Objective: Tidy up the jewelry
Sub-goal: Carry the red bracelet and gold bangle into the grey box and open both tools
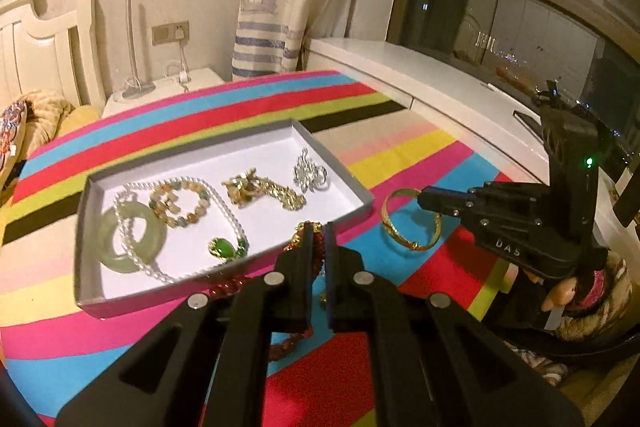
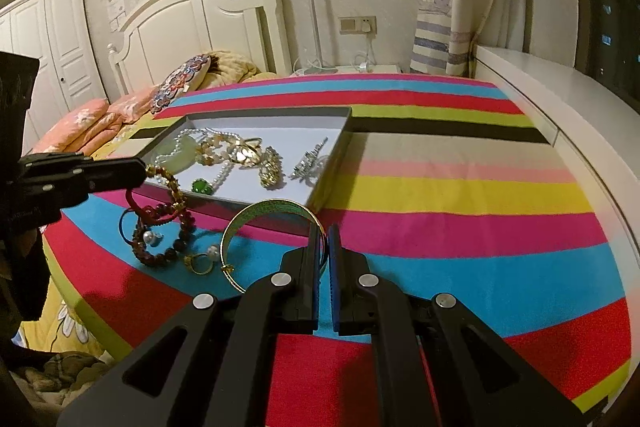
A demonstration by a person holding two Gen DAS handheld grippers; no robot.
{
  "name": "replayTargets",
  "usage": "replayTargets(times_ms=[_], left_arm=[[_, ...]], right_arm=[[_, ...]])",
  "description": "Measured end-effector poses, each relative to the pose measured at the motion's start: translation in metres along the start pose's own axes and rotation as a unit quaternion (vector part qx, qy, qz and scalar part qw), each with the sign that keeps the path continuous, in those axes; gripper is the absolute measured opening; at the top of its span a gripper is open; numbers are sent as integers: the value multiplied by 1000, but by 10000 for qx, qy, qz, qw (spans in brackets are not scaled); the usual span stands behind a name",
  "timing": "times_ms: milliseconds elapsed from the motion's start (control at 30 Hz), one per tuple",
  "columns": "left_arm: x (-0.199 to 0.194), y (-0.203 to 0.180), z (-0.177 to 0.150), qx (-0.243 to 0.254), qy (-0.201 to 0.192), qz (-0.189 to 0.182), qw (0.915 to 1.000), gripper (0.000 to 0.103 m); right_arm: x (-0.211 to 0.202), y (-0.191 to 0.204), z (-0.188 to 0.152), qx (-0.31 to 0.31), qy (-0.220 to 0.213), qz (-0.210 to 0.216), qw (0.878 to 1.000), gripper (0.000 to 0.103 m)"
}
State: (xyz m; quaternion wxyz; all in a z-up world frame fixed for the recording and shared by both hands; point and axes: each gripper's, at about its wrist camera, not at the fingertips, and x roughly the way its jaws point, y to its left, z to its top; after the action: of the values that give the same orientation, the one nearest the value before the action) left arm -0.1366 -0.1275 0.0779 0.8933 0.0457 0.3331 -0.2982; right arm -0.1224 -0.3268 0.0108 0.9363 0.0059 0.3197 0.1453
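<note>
A shallow white box (image 1: 352, 187) (image 2: 336, 155) on the striped cloth holds a jade ring (image 1: 112, 243), a pearl necklace (image 1: 224, 211), a bead bracelet (image 1: 200, 211), gold pieces (image 1: 264, 191), a silver brooch (image 1: 310, 173) and a green pendant (image 1: 222, 249). My left gripper (image 1: 318, 227) (image 2: 140, 167) is shut on a red and gold bead bracelet (image 2: 172, 195) just above the box's near edge. My right gripper (image 2: 326, 231) (image 1: 420, 197) is shut on a gold bangle (image 2: 264, 215) (image 1: 408, 227) lifted beside the box.
A dark bead bracelet (image 2: 176, 247), a gold ring (image 2: 200, 263) and pearl pieces (image 2: 150, 237) lie on the cloth (image 2: 460, 195) left of the bangle. A bed with pillows (image 2: 120, 115) lies to the left, a white sill (image 2: 560, 91) to the right.
</note>
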Motion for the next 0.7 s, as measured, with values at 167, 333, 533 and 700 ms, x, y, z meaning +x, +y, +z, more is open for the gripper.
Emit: replayTargets(times_ms=[167,333,533,700], left_arm=[[-5,9,11,3,-107,190,9998,4],[-6,30,25,-160,-215,381,9989,4],[6,58,45,-279,-278,726,9966,4],[26,77,56,-366,-152,906,9951,4]], right_arm=[[5,10,11,-198,-33,4,9998,5],[22,16,33,-346,-51,-6,9994,5],[66,16,73,-347,116,-30,9993,5],[105,18,96,-353,370,-170,9985,5]])
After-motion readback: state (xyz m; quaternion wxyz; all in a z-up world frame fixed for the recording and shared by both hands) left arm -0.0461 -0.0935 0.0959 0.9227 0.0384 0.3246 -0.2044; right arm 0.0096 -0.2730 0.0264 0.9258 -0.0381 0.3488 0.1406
